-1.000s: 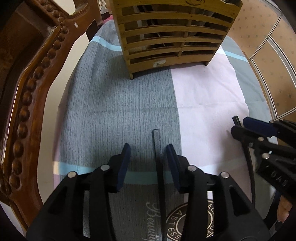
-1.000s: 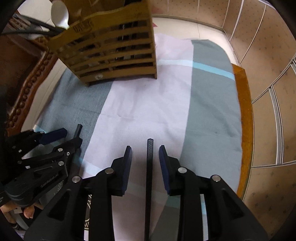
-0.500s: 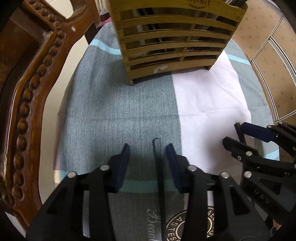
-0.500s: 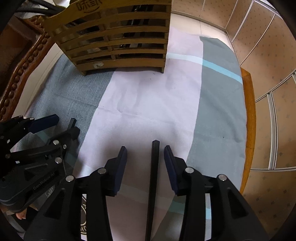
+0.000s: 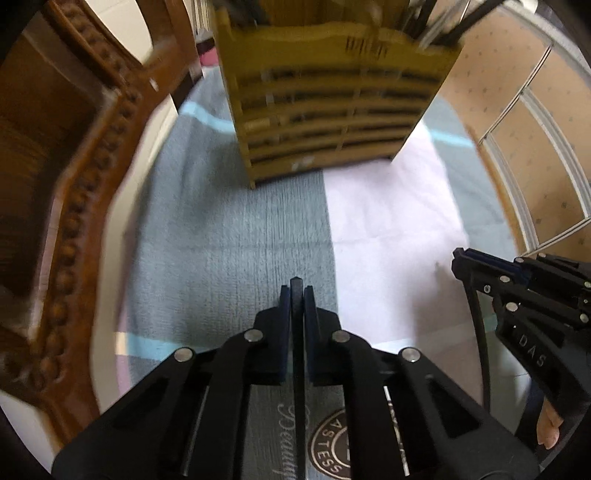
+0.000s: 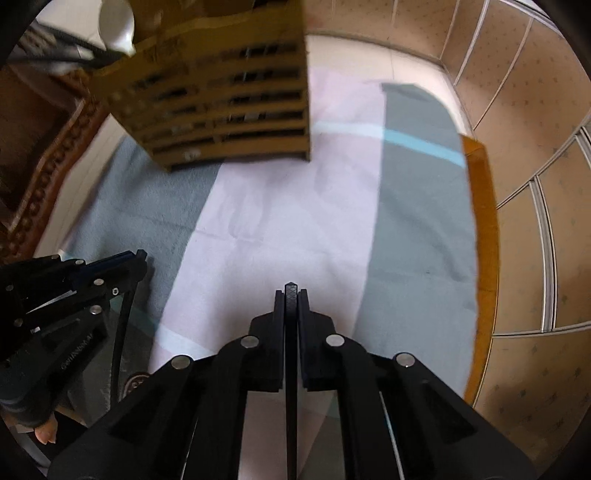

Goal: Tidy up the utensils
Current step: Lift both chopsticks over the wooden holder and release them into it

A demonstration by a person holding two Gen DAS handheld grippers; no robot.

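Two black grippers hover over the grey-and-pink striped cloth (image 5: pixel 229 236). The left gripper (image 5: pixel 296 295) and right gripper (image 6: pixel 291 295) each clamp one thin black chopstick (image 5: pixel 296 286) (image 6: pixel 291 291). One slatted bamboo utensil holder (image 5: pixel 332 107) stands at the far side, with one white spoon (image 6: pixel 116 24) inside.

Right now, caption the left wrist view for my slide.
Left gripper shut above the striped cloth, facing the wooden utensil holder.

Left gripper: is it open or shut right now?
Shut. In its own wrist view the left gripper has both blue pads pressed against the thin black centre strip, no gap showing and nothing held between them.
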